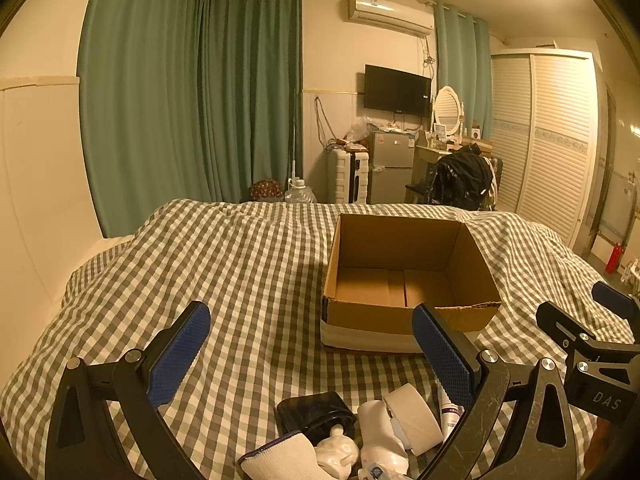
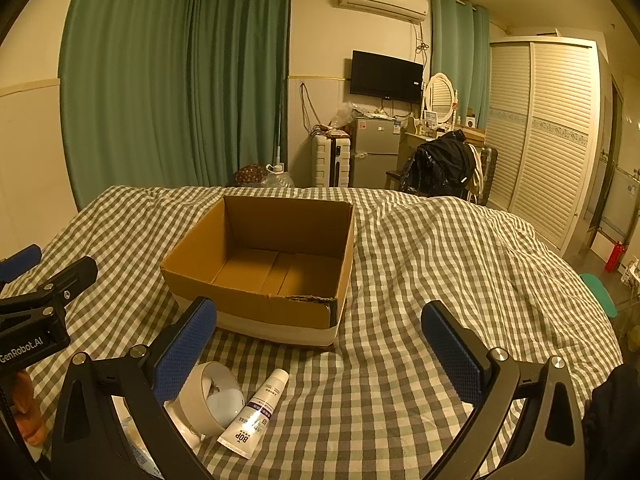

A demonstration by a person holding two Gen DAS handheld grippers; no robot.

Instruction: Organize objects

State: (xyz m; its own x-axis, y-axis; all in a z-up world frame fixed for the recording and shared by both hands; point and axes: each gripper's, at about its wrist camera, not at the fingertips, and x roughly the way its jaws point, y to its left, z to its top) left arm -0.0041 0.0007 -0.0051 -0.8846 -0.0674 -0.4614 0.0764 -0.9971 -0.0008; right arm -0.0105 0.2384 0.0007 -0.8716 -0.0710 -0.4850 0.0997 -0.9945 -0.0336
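Both grippers, left [image 1: 312, 354] and right [image 2: 320, 354], hover spread wide, holding nothing, over a checked bed [image 2: 440, 280]. One empty cardboard box [image 2: 260, 264] sits ahead. Only the left view shows one black pouch [image 1: 314, 410]; one tape roll [image 2: 210, 398] and one tube [image 2: 256, 414] lie near.

Green curtains [image 1: 192, 92] hang along the far wall, with a second pair [image 2: 460, 56] by the louvred wardrobe [image 2: 548, 136]. An air conditioner [image 1: 390, 14] is mounted high, above a dark TV [image 2: 386, 76]. Below stand a white suitcase [image 2: 331, 160], a small grey fridge [image 1: 391, 168], an oval mirror [image 1: 447, 110] and a chair draped with dark clothes [image 2: 440, 164]. A red extinguisher [image 2: 614, 256] stands on the floor.
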